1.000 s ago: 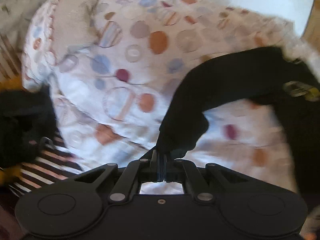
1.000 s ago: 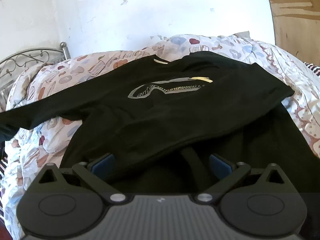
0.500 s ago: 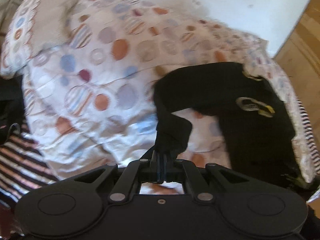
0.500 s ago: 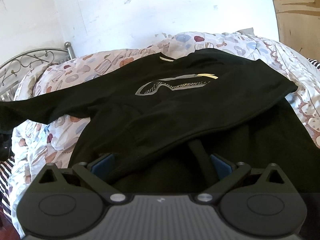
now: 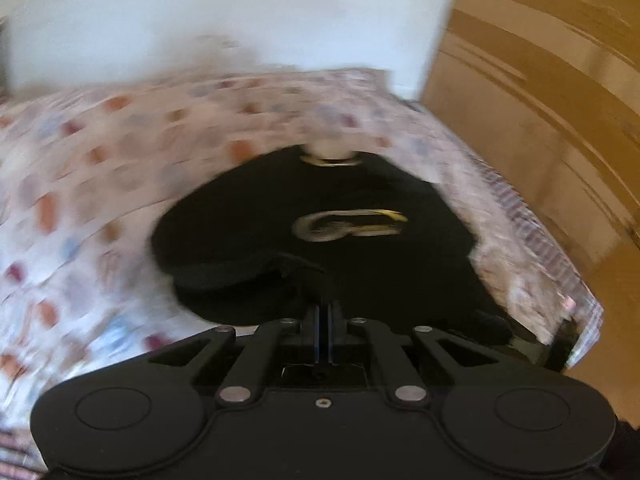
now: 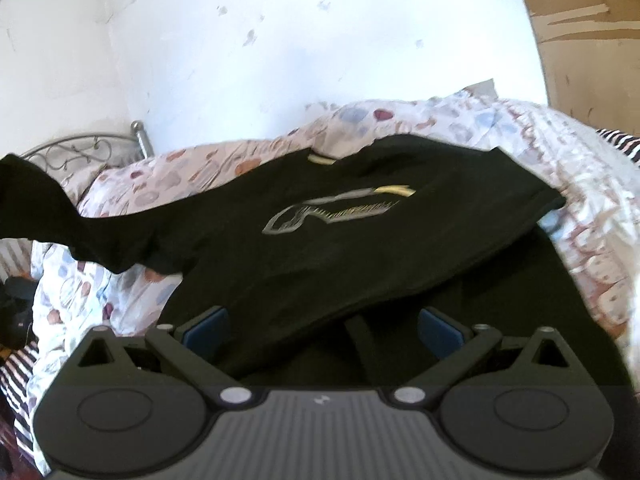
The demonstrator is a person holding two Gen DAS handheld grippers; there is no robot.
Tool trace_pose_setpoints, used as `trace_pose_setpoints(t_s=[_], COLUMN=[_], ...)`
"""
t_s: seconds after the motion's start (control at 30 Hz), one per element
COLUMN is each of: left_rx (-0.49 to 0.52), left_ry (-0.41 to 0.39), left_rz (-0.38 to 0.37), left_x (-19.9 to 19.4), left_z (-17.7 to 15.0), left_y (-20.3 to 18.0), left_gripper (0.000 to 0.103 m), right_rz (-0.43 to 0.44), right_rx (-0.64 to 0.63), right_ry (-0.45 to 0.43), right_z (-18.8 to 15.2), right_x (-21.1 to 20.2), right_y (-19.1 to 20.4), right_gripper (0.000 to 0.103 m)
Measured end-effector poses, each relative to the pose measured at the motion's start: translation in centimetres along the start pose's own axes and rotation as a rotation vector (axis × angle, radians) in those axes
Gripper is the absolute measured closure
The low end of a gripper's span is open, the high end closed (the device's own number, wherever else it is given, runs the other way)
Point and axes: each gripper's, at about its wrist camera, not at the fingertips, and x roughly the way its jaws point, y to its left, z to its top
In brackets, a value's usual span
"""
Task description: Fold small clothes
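Note:
A black long-sleeved shirt point(image 6: 360, 248) with a grey and yellow chest print lies on a spotted duvet point(image 6: 140, 184). Its right side is folded in over the body. My left gripper point(image 5: 323, 312) is shut on the cuff of the left sleeve point(image 5: 240, 276) and holds it over the shirt's front point(image 5: 352, 248). In the right wrist view that sleeve point(image 6: 60, 216) hangs lifted at the left. My right gripper point(image 6: 320, 328) is open, its blue pads point(image 6: 204, 324) low over the shirt's hem, holding nothing.
A white wall point(image 6: 280, 60) and a metal bed frame point(image 6: 80, 152) stand behind the bed. A wooden panel point(image 5: 540, 120) is at the right. Striped bedding point(image 6: 16, 368) and a dark heap point(image 6: 16, 300) lie at the left edge.
My left gripper has swung right with the sleeve, from out over the duvet to above the shirt's front. The right gripper has barely moved.

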Motion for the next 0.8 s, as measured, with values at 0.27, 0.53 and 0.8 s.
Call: trace_pose_setpoints(t_s=[0.27,0.53,0.8], left_rx=[0.185,0.211,0.236], left_ry=[0.066,0.159,0.123], left_rz=[-0.176,-0.172,-0.068], left_x=[6.1,13.6,17.5], left_z=[0.8,-0.4,-4.2], left_y=[-10.1,-15.1,-18.8], left_gripper=[0.101,0.101,0.100], right_rz=[-0.080,-0.115,-0.087], right_rx=[0.028,0.059,0.092], right_ry=[-0.052,-0.055,-0.052], right_z=[1.1,1.0,-0.2], right_x=[-3.5,-5.9,-7.1], right_y=[-5.3,-11.1,-14.0], right_gripper=[0.000,0.000,0.000])
